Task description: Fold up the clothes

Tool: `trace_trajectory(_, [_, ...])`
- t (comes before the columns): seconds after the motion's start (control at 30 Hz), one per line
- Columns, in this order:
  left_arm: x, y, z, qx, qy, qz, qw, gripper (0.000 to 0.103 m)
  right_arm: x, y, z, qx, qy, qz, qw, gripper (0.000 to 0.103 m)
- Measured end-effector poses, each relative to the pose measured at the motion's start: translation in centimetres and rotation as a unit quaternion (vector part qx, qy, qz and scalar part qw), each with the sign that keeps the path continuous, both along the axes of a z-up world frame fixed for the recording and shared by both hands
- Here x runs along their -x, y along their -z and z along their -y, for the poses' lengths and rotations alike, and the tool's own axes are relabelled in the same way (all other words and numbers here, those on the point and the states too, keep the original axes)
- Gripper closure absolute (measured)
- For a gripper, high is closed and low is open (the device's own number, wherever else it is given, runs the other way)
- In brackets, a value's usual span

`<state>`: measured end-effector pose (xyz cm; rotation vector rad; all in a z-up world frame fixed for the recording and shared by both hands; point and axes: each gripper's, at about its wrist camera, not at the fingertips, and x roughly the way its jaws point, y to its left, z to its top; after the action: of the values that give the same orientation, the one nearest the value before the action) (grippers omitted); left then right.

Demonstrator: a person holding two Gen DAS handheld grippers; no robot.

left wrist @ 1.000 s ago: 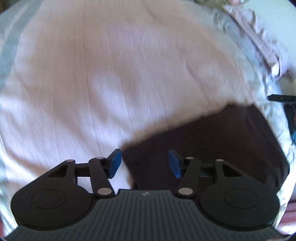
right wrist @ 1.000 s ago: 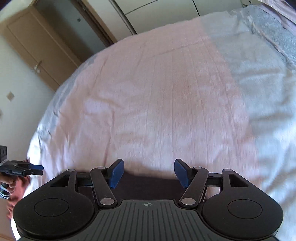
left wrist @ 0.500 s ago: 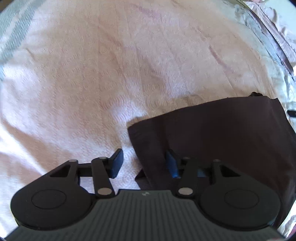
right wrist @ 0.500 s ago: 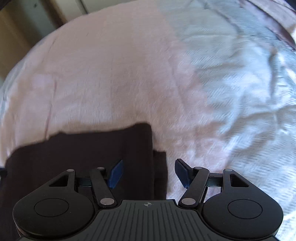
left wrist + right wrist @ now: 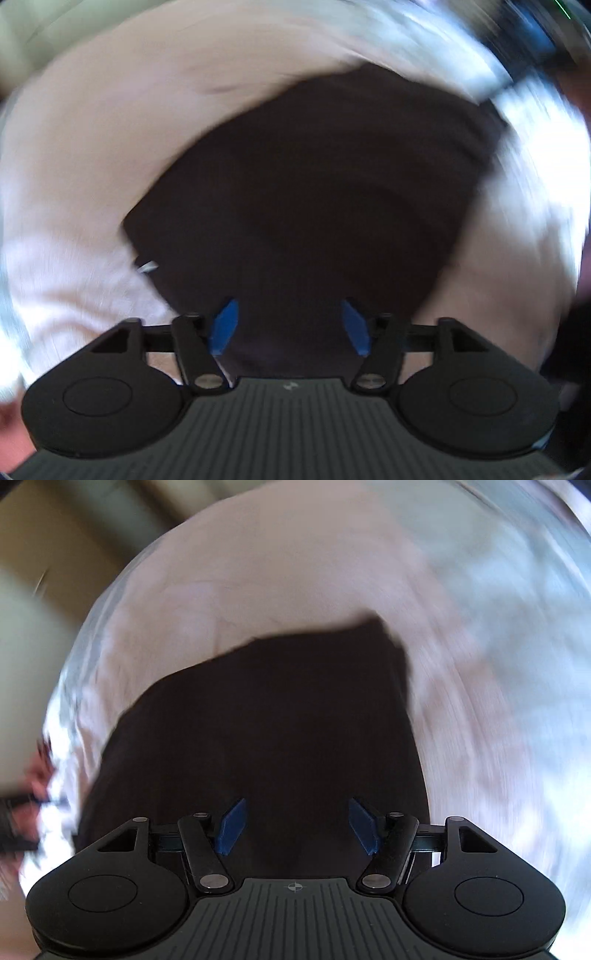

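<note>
1. A dark brown, flat-lying folded cloth garment (image 5: 314, 192) is spread on a pale pink textured bedspread (image 5: 92, 166). In the left wrist view it fills the middle of the frame, with pink fabric showing round its left, top and right edges.

2. In the right wrist view the same dark garment (image 5: 266, 731) runs from the bottom of the frame up to a corner at upper right, with the bedspread (image 5: 258, 572) beyond it.

3. The left gripper (image 5: 290, 326) has its blue-tipped fingers (image 5: 223, 326) spread wide apart. Nothing is pinched between them. The dark cloth lies in the gap and stretches away ahead of the tips; whether the fingers touch it cannot be told through the blur.

4. The right gripper (image 5: 300, 826) likewise holds its blue fingertips (image 5: 232, 827) wide apart with nothing clamped. The garment lies under and ahead of the gap; its right edge runs down just outside the right finger. Contact cannot be judged.

5. A small pale tag or label (image 5: 147, 266) shows at the garment's left edge in the left wrist view.

6. Both views are heavily smeared by motion, so the outer surroundings are unclear; a whiter, bluish band of bedding (image 5: 517, 609) lies to the right of the pink area.
</note>
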<state>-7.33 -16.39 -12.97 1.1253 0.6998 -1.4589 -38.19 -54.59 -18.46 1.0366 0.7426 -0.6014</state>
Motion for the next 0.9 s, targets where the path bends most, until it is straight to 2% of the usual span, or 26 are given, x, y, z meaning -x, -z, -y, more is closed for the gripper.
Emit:
trace_trajectory(0.07, [2.9,1.9,-1.2,-0.014,0.071,0.054,0.9959,0.038,2.0,0.5,-1.5,-0.027,0.034,0.012,0.999,0.038])
trace_trajectory(0.17, [5.0,5.2,-2.1,-0.038,0.136,0.131,0.9813,0.04,5.0,1.4,-3.7,-0.068,0.085,0.029,0.994,0.038])
trace_trajectory(0.2, [4.9,6.0,-2.1,-0.046,0.14,0.146,0.9783,0.046,6.0,1.6,-4.4,-0.082,0.101,0.035,0.991,0.038])
trace_trajectory(0.23, [4.7,6.7,-2.1,-0.053,0.14,0.16,0.9756,0.062,7.0,1.9,-5.1,-0.095,0.118,0.041,0.988,0.038])
trace_trajectory(0.27, [4.3,7.2,-1.9,-0.062,0.135,0.167,0.9747,0.069,8.0,2.2,-5.8,-0.108,0.136,0.048,0.984,0.038])
trace_trajectory(0.3, [3.8,7.3,-1.9,-0.067,0.133,0.164,0.9752,0.079,8.3,3.0,-5.8,-0.115,0.161,0.065,0.978,0.038])
trace_trajectory(0.37, [3.1,7.3,-1.9,-0.071,0.132,0.153,0.9768,0.087,8.5,4.8,-5.4,-0.143,0.202,0.113,0.962,0.038])
trace_trajectory(0.4, [2.7,7.2,-1.9,-0.074,0.131,0.147,0.9776,0.091,8.6,5.5,-5.2,-0.156,0.218,0.135,0.954,0.061])
trace_trajectory(0.43, [2.5,7.1,-2.1,-0.074,0.139,0.147,0.9765,0.092,9.1,5.4,-4.6,-0.15,0.231,0.141,0.951,0.083])
trace_trajectory(0.47, [2.3,6.9,-2.2,-0.073,0.145,0.147,0.9757,0.093,9.6,5.3,-4.1,-0.145,0.245,0.147,0.947,0.097])
trace_trajectory(0.53, [1.8,6.5,-2.6,-0.071,0.151,0.146,0.9751,0.093,10.6,5.1,-2.9,-0.133,0.27,0.156,0.941,0.097])
trace_trajectory(0.6, [1.6,6.4,-3.0,-0.071,0.155,0.149,0.9741,0.094,10.7,4.6,-2.1,-0.115,0.252,0.135,0.951,0.097])
trace_trajectory(0.77, [0.4,6.1,-3.8,-0.075,0.134,0.148,0.977,0.095,11.2,3.9,-1.9,-0.108,0.253,0.123,0.953,0.096])
trace_trajectory(0.9, [-0.1,6.0,-4.2,-0.075,0.118,0.148,0.9791,0.095,13.8,4.0,-2.0,-0.109,0.305,0.101,0.941,0.095])
